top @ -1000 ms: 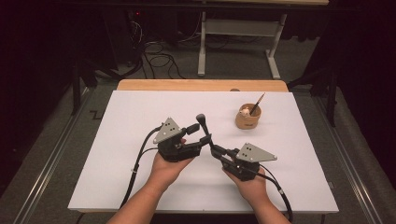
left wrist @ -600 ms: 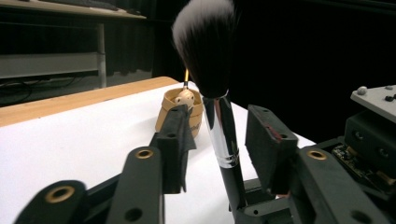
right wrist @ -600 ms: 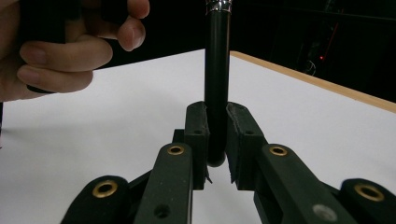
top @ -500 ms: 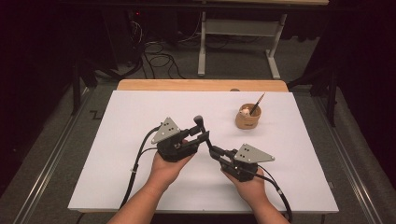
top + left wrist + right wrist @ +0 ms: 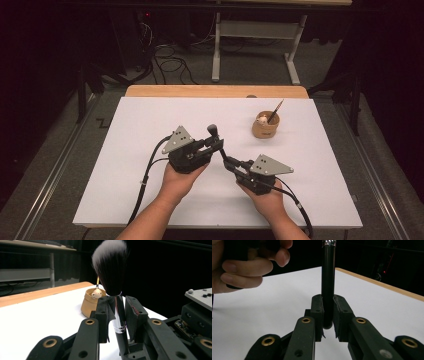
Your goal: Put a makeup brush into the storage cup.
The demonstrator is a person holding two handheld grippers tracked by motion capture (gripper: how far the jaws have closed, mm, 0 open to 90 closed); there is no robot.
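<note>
A makeup brush (image 5: 113,272) is held upright above the white table (image 5: 125,150), between the two grippers and well short of the small wooden cup (image 5: 265,127) that stands farther back to the right with a thin stick and a small pale thing in it. The left gripper (image 5: 216,143) has its jaws set to either side of the silver collar below the bristles, and a gap shows on one side, so the hold looks loose, probably to steady the top end. The right gripper (image 5: 231,161) is closed tight on the rounded black base of the handle, apparently so that the weight is carried there while the brush passes between hands.
</note>
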